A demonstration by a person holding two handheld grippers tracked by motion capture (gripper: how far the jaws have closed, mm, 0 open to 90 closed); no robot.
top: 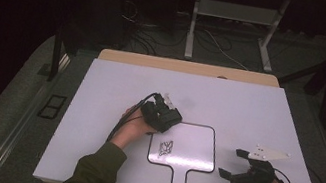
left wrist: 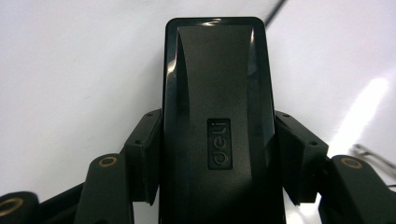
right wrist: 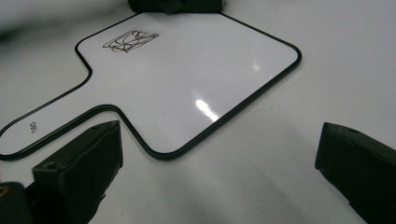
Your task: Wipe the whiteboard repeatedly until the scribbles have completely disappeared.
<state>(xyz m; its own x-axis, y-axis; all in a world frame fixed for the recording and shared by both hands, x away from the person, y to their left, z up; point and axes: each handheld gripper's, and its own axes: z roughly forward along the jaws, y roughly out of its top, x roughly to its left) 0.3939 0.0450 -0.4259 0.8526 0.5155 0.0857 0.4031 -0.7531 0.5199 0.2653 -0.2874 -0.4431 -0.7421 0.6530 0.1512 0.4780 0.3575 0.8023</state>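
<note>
A small paddle-shaped whiteboard (top: 191,150) with a black rim lies on the white table, its handle toward the person. A black scribble (top: 165,148) marks its near-left part. At the board's upper-left corner, my left gripper (top: 166,117) is shut on a black Deli eraser (top: 161,115). In the left gripper view the eraser (left wrist: 217,107) stands lengthwise between the pads of that gripper (left wrist: 219,144), over the white surface. My right gripper (top: 232,163) rests to the right of the board, open with nothing in it. In the right gripper view its jaws (right wrist: 219,154) stand wide before the whiteboard (right wrist: 187,79) and scribble (right wrist: 130,40).
The white tabletop (top: 258,113) stretches bare behind and to the right of the board. Beyond the table's far edge stand a metal frame (top: 233,28) and loose cables (top: 150,38) on a dark floor.
</note>
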